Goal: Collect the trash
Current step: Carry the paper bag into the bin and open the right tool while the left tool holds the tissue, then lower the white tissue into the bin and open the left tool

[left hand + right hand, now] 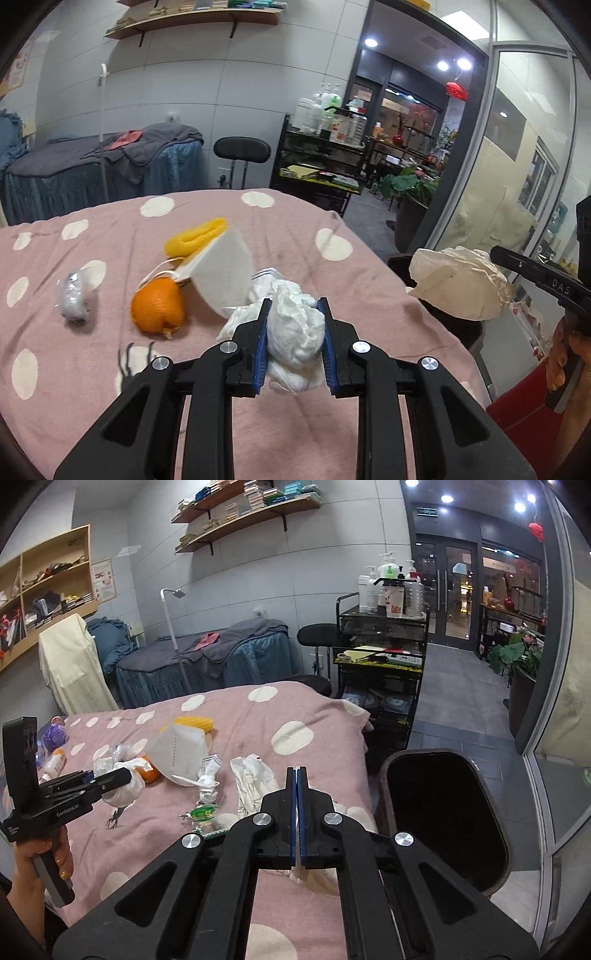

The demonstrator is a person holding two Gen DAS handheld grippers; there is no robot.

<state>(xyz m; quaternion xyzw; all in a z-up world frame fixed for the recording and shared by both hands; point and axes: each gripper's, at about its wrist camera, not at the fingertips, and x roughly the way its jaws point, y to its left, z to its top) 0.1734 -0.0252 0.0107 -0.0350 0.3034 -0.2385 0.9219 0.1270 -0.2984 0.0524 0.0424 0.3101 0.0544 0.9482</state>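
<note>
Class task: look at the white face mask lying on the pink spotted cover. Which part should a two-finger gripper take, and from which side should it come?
Probably the raised centre fold of the face mask, taken from above. In the right wrist view the mask lies tented, its ridge standing up off the pink cover, so narrow jaws could pinch that crease. Its flat panels offer less to bite. The orange peel crowds one edge, which makes a side approach awkward.

A: Report the left tongs (294,314).

B: Pointed forward and downward, blue pads pressed on both sides of a white crumpled wad (295,332). In the right wrist view a hand (44,860) grips their handle from below.

A: The right tongs (297,771)?

B: Pads fully together, pinching a thin pale edge of crumpled paper (458,284). A hand (565,354) holds their handle.
</note>
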